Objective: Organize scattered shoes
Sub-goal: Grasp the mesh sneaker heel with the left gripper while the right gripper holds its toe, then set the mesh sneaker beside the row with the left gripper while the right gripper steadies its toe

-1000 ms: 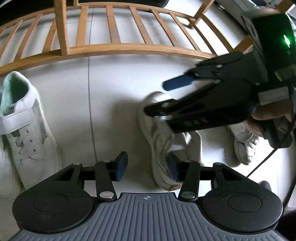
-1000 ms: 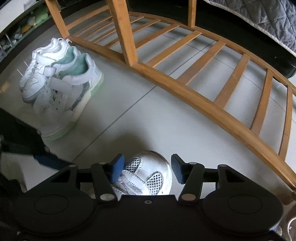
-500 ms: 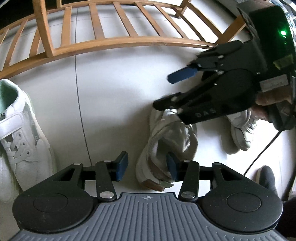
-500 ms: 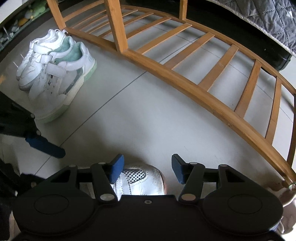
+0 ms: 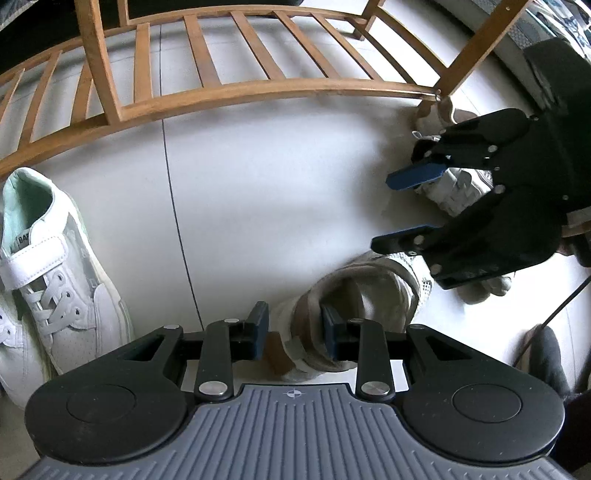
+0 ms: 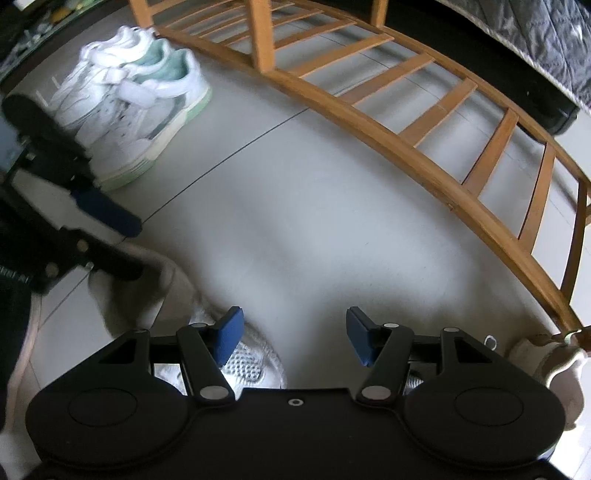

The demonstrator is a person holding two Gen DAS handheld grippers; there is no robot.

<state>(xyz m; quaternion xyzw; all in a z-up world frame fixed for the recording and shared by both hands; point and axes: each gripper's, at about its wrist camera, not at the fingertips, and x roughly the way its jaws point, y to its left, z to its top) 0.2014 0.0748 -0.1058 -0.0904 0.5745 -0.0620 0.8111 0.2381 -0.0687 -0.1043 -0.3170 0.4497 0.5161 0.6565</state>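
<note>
A beige mesh sneaker [image 5: 369, 284] lies on the pale floor. My left gripper [image 5: 293, 334] has its fingers around the shoe's heel collar, one pad outside and one inside the opening; it looks closed on the collar. My right gripper [image 5: 406, 206] is open and empty, hovering above the shoe's toe; in its own view [image 6: 293, 338] the mesh toe [image 6: 247, 365] shows under the left pad. A second beige sneaker [image 5: 454, 184] lies behind the right gripper. A white and mint pair [image 6: 129, 107] stands at the left, one shoe also in the left wrist view [image 5: 55, 266].
A low wooden slatted rack [image 5: 221, 81] curves across the back of the floor; it also shows in the right wrist view [image 6: 424, 122]. A dark quilted bed edge [image 6: 535, 33] lies beyond it. A black cable [image 5: 561, 310] runs at the right.
My left gripper has advanced onto the beige sneaker's heel and narrowed on its collar. My right gripper has drawn back to the right and off the shoe, and stays open.
</note>
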